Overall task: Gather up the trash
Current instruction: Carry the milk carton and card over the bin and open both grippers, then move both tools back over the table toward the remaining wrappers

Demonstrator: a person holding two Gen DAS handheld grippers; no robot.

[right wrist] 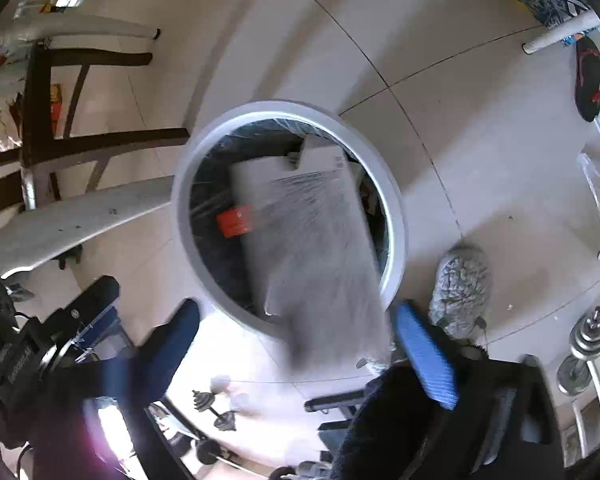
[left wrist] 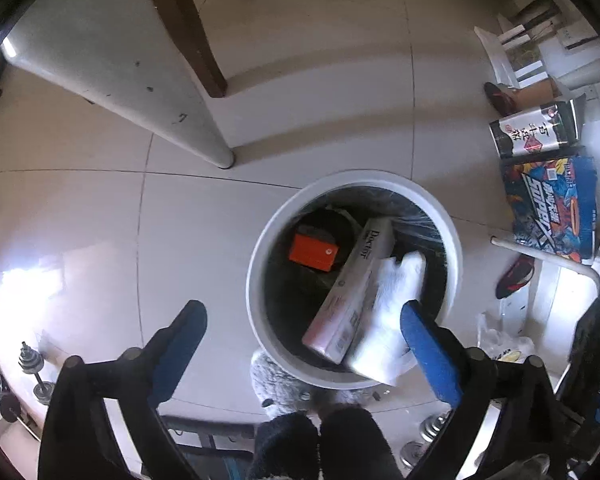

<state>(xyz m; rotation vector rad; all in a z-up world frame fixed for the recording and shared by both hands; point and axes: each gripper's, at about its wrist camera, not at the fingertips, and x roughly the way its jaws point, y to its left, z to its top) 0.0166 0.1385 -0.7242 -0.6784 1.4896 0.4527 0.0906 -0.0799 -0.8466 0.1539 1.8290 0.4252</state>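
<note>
A round bin with a white rim [left wrist: 256, 280] [right wrist: 184, 184] and a black liner stands on the tiled floor below both grippers. Inside lie an orange box [left wrist: 314, 252] [right wrist: 234, 222] and a long white and pink carton [left wrist: 352, 292]. A blurred white packet [left wrist: 388, 320] hangs over the near rim. My left gripper [left wrist: 302, 312] is open above the bin, its blue pads [left wrist: 428, 352] wide apart and gripping nothing. My right gripper [right wrist: 296, 312] is open too. A blurred grey-white box [right wrist: 316, 240] streaks between its fingers into the bin, and no pad presses on it.
A white table leg [left wrist: 132, 92] and brown chair legs [left wrist: 188, 28] stand beyond the bin. Printed cartons [left wrist: 552, 208] and slippers [left wrist: 514, 278] lie to the right. Dumbbells [left wrist: 36, 372] [right wrist: 584, 344] rest on the floor, and a person's fuzzy grey slipper [left wrist: 276, 380] [right wrist: 462, 284] is beside the bin.
</note>
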